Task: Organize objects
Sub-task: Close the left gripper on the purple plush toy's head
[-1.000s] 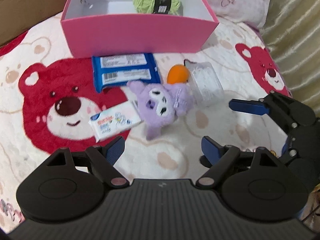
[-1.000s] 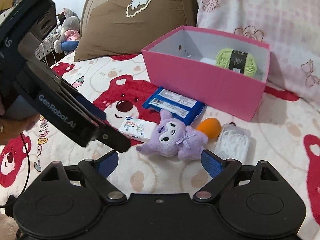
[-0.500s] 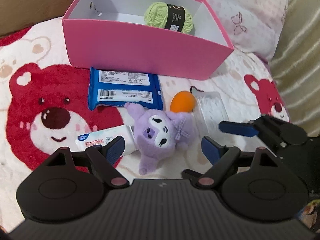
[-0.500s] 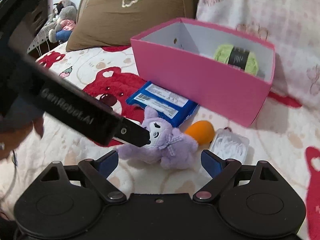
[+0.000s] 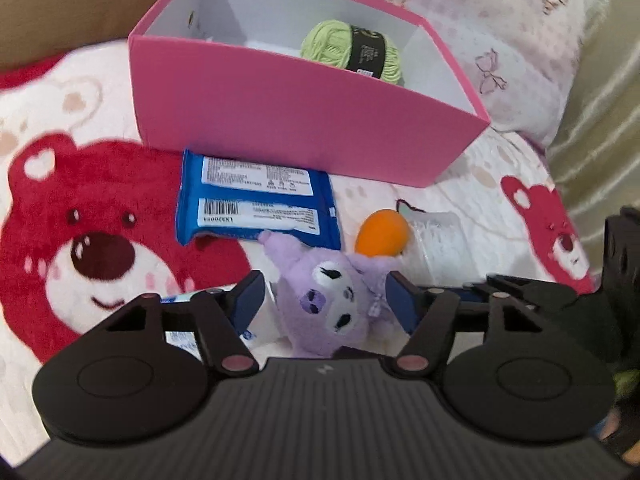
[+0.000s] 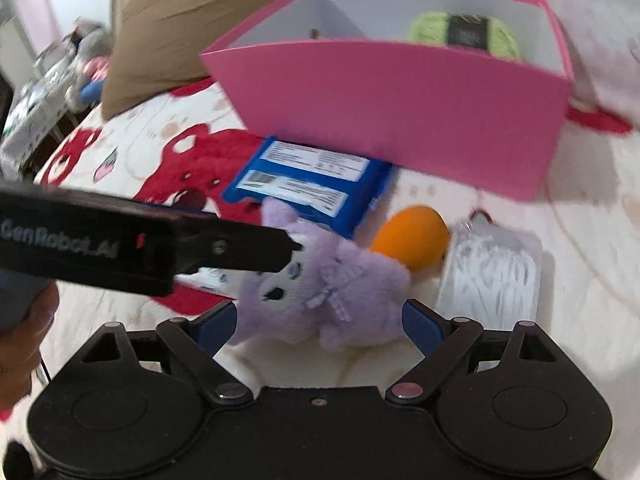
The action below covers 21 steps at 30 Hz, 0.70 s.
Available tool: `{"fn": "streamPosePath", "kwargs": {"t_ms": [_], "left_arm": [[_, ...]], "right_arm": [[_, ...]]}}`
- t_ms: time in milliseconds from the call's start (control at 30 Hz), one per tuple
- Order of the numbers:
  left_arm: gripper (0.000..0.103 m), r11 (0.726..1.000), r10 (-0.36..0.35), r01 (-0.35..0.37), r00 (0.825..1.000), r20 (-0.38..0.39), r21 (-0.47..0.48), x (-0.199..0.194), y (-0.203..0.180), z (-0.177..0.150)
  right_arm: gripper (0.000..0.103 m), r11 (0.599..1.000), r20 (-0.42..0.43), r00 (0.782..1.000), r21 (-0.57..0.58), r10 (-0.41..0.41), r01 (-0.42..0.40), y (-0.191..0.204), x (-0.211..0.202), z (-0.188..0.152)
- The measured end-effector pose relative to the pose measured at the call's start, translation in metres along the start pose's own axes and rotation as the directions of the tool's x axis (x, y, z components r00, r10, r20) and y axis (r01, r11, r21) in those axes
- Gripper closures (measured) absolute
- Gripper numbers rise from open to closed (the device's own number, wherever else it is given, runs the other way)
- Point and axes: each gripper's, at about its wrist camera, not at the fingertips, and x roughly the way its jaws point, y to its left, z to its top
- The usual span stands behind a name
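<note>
The purple plush toy with a white face and a checked bow (image 5: 332, 300) lies on its side on the bed, its head between the blue pads of the left gripper (image 5: 324, 300). Those jaws have just been closing around it; the pads sit close to the plush on both sides, but whether they press it I cannot tell. The right gripper (image 6: 320, 322) has its fingers spread wide, the toy's body lying between and just ahead of them without touching either pad.

Just beyond the left fingers, an orange egg-shaped sponge (image 5: 382, 233) rests next to a clear plastic box of white cotton swabs (image 5: 438, 240). Further forward and to the left lies a flat blue packet with white barcode labels (image 5: 256, 204), its far edge against the open pink cardboard box with a white interior (image 5: 296, 120). Inside the box sits a ball of light-green yarn with a black band (image 5: 354, 52). A small white tissue pack with blue print (image 5: 180, 336) is partly hidden under the left finger.

Everything rests on a cream fleece blanket printed with red bear faces (image 5: 92, 236). Behind the box are a pale pink patterned pillow (image 5: 500, 28) and, in the right wrist view, a brown cushion (image 6: 160, 28).
</note>
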Motion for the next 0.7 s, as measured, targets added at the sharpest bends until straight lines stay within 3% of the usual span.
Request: {"fn": "streamPosePath", "kwargs": {"t_ms": [133, 367, 700], "left_arm": [[0.046, 0.996, -0.006, 0.003, 0.999, 0.032, 0.085, 0.002, -0.008, -0.009], [0.065, 0.999, -0.041, 0.042, 0.999, -0.012, 0.013, 0.015, 0.001, -0.013], [0.061, 0.998, -0.016, 0.013, 0.998, -0.057, -0.06, 0.026, 0.006, -0.015]], "right_arm": [[0.011, 0.987, 0.012, 0.997, 0.141, 0.081, -0.082, -0.018, -0.002, -0.006], [0.011, 0.998, 0.023, 0.999, 0.061, 0.031, -0.033, -0.006, 0.007, -0.005], [0.01, 1.0, 0.082, 0.996, -0.001, -0.024, 0.024, 0.003, 0.013, -0.01]]}}
